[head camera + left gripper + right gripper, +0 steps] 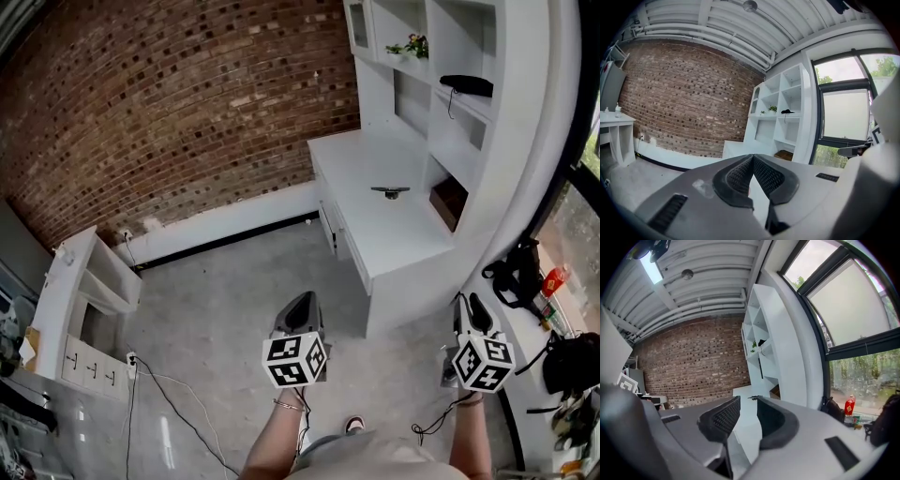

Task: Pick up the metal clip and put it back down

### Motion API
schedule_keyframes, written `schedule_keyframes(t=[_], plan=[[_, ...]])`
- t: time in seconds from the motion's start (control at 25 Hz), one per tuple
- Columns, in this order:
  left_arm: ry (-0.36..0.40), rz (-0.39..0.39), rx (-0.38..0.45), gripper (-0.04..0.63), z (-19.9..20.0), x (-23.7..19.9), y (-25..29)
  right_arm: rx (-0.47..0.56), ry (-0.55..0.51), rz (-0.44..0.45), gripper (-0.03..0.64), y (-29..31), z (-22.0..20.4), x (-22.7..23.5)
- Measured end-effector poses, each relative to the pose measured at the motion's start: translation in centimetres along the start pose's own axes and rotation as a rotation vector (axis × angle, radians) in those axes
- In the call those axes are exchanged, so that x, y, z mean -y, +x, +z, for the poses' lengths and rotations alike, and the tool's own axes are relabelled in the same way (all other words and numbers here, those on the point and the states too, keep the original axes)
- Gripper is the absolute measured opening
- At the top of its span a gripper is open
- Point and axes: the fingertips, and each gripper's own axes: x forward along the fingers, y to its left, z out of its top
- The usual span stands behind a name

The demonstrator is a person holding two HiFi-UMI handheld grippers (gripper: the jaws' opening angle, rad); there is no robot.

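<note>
- We're holding the left tongs (302, 300) over the grey floor (216, 300) on the near side. Their pads are meeting at the tips, with nothing sitting between them.
- We're holding the right tongs (472, 304) further right, near the near corner of the white table (394, 234). Their jaws are standing apart with an empty gap between them.
- The metal clip (390, 191) is lying on the table top, toward its far half. It's sitting well apart from both tongs and nothing is touching it.
- In the right gripper view the clip is showing as a small dark shape far off, lined up with the gap between the jaws.
- A brown box (449, 200) is sitting in the shelf cubby just right of the clip.
- A black object (466, 84) and a small plant (410, 45) are sitting on shelves farther back.
- The brick wall (169, 103) is running along the far side.
</note>
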Motion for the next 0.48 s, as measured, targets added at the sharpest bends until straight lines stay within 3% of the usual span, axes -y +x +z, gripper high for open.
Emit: schedule_keyframes(t=[0.48], plan=[[-0.009,-0.013,-0.068,0.011,-1.7,-1.4,5.4,-0.07,0.02,-0.005,0.109,5.8,-1.5,0.6]])
